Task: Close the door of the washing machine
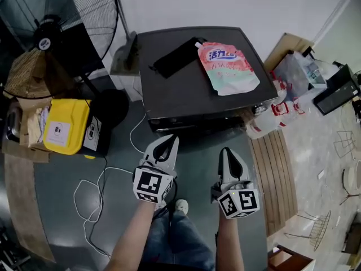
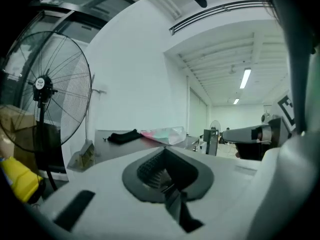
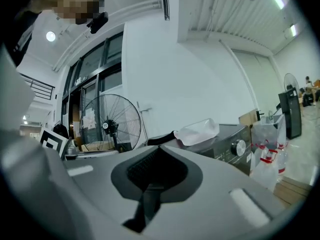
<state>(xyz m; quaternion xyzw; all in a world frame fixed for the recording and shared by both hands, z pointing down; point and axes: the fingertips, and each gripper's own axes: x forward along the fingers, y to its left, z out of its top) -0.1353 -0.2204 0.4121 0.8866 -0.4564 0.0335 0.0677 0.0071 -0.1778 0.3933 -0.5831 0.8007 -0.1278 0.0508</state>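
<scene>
The washing machine (image 1: 186, 89) is dark grey and I see it from above; its front face and door are hidden below the top's near edge. On its top lie a black pouch (image 1: 177, 55) and a pink and teal refill bag (image 1: 228, 66). My left gripper (image 1: 164, 145) hangs shut and empty just in front of the machine's near edge. My right gripper (image 1: 227, 154) is beside it, shut, also empty. The left gripper view looks level over shut jaws (image 2: 167, 151) at the machine's top (image 2: 112, 149). In the right gripper view the shut jaws (image 3: 157, 151) point at the machine's control panel (image 3: 227, 141).
A big floor fan (image 1: 56, 21) stands at the back left, with a yellow container (image 1: 66, 126) and boxes below it. A white cable (image 1: 93, 196) loops on the floor. Right of the machine lie a wooden pallet (image 1: 276, 174) and plastic bags (image 1: 293, 72).
</scene>
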